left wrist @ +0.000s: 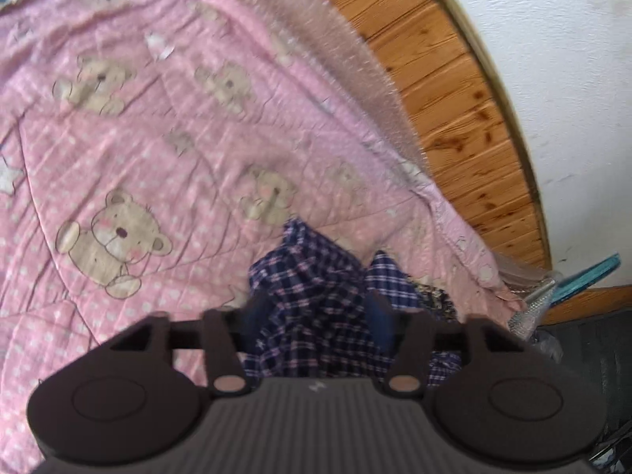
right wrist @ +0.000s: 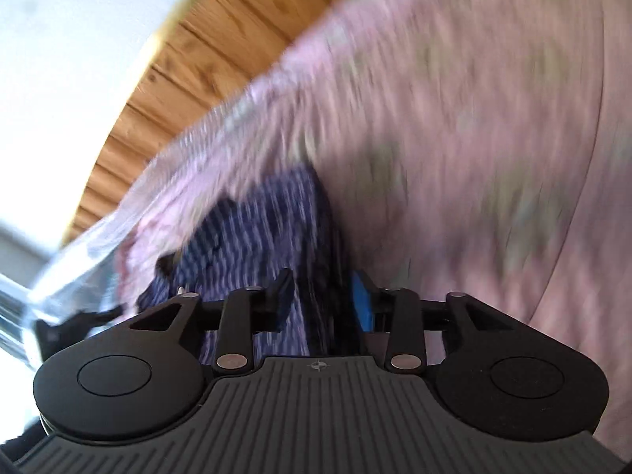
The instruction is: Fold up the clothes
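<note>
Left gripper [left wrist: 316,316]: jaws apart, navy plaid garment [left wrist: 312,292] bunched between the blue pads, filling the gap; can't tell if they press on it. Right gripper [right wrist: 324,296]: jaws partway apart, same plaid cloth [right wrist: 268,229] running between them; view is smeared, so grip unclear. Garment lies crumpled on pink teddy-bear quilt [left wrist: 158,138], near its edge by the wood panelling [left wrist: 454,118] and white wall [left wrist: 553,59].
</note>
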Demonstrator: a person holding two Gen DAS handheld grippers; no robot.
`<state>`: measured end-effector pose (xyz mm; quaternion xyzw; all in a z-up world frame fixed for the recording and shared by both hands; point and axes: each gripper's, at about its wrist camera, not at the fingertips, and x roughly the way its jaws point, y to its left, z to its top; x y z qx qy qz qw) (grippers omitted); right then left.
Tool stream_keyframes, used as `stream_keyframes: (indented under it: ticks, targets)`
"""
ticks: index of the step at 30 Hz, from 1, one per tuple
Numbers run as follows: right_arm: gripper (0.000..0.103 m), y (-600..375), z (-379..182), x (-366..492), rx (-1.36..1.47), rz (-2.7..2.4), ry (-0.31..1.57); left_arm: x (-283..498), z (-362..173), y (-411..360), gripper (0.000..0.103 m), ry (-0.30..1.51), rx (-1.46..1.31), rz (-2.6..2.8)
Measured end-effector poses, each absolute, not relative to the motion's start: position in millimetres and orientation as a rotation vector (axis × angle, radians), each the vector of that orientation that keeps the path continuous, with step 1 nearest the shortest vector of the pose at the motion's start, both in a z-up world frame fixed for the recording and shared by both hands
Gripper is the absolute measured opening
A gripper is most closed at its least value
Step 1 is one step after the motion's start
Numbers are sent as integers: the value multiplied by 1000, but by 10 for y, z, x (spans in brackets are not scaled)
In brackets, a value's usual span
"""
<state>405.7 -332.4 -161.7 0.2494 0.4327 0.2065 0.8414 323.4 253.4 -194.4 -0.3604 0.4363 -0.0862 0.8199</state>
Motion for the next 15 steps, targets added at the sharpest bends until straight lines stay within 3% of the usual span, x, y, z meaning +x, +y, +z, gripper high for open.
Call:
stream_keyframes:
  ticks: [3,5,6,8,9,11,12,13,15]
  targets:
    - [42,-3027,-1347,4229,362,517,833,3232,-1880,2411,64,935,-693,-198]
    - [37,-2720,-1319,4452,237,611,852,3309,-1976,2300,45,993,-582,-125]
    - [22,-2541,-1357,4591,169,663,885,3297,-2040,2312,35,1004,-579,-106]
    - [15,-2307,-1622,4873,0,621,1008,3266,-2111,2360,34,1011,-604,-87]
    - [0,-2231,-1770,5011,-84,575,1069,3219,-2070,2391,35,1005,-616,-69]
    - [0,-2268,-1652,5098,-70,527,1077,3123,-1985,2453,40,993,-638,-33]
    - [3,-2286,-1593,5141,-64,503,1081,3059,-1886,2469,40,976,-618,-10]
    - [13,-2196,-1436,5033,-89,520,1029,2992,-1775,2476,41,954,-601,-3]
    - [15,-2016,-1121,4817,-140,551,922,2855,-1576,2430,45,908,-596,-37]
